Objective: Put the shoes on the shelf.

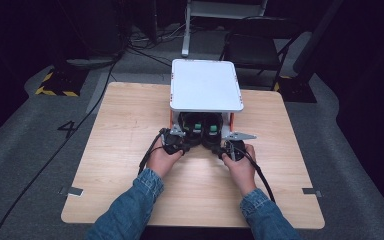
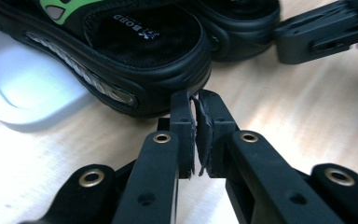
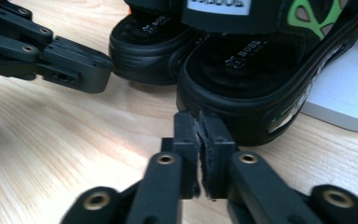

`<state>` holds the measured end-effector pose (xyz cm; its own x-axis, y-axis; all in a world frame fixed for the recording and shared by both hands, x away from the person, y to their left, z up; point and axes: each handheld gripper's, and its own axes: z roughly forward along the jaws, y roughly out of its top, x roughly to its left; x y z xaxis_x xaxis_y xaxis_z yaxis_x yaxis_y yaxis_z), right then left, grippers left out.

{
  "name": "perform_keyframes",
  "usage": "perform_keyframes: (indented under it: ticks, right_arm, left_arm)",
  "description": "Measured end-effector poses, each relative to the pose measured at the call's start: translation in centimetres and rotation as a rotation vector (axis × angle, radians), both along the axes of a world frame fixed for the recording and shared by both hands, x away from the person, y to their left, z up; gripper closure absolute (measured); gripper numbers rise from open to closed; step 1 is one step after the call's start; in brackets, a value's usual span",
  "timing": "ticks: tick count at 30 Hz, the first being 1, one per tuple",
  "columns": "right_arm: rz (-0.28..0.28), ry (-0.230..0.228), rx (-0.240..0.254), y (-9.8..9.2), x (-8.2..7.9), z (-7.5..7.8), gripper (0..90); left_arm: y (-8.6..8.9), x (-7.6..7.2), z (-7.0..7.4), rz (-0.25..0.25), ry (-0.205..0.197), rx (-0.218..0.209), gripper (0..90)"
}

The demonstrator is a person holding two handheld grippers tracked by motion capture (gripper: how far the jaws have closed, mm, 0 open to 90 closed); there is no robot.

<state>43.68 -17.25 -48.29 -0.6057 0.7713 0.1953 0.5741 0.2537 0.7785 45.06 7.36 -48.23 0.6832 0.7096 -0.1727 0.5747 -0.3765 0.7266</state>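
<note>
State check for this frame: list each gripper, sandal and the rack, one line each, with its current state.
left gripper: shut, empty, tips at the heel rim of the left sandal.
right gripper: shut, empty, tips at the heel rim of the right sandal.
left sandal: upright, heel toward the person, front end on the rack's white base.
right sandal: upright, beside the left one, heel out.
rack: standing on the table, top shelf bare.

Matt black rubber sandals [image 2: 135, 56], wood-grain table [image 1: 130, 125]
</note>
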Motion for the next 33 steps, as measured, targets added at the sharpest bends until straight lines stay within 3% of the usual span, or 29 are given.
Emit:
perform_keyframes:
  ticks: [5, 10, 14, 18, 22, 26, 29, 30, 33]
  right_arm:
    - [-0.018, -0.042, -0.011, -0.1, 0.8, -0.2, 89.8]
    - [-0.044, -0.049, -0.001, 0.0, 2.4, -0.5, 89.9]
    - [-0.071, -0.066, -0.016, 0.5, 4.3, -0.5, 89.8]
    - [-0.089, -0.063, -0.013, 0.6, 5.8, -0.5, 89.8]
    - [-0.092, -0.067, -0.027, 1.0, 6.9, -0.6, 89.9]
    - [-0.11, -0.059, -0.026, 1.1, 7.5, -0.6, 89.9]
    - [-0.112, -0.084, -0.04, 0.8, 7.6, -0.6, 87.2]
    - [-0.117, -0.056, -0.022, 0.9, 7.4, -0.5, 84.1]
    - [-0.106, -0.11, -0.06, 0.8, 7.0, 0.0, 77.4]
  left_arm:
    - [-0.6, 1.0, -0.4, 0.017, -0.028, 0.008, 84.5]
    - [-0.9, 2.7, -0.5, 0.063, -0.06, 0.028, 83.4]
    - [-0.9, 4.2, -0.2, 0.093, -0.038, -0.005, 83.4]
    - [-0.9, 5.6, 0.1, 0.136, -0.077, 0.039, 83.5]
    - [-0.9, 6.8, -0.3, 0.142, -0.108, 0.038, 83.9]
    - [-1.0, 7.1, -0.7, 0.147, -0.123, 0.014, 80.9]
    - [-1.1, 6.8, -0.5, 0.14, -0.14, 0.02, 73.9]
    - [-1.2, 6.7, -0.5, 0.141, -0.138, 0.014, 71.8]
    - [-0.8, 5.7, 0.0, 0.113, -0.137, -0.011, 67.7]
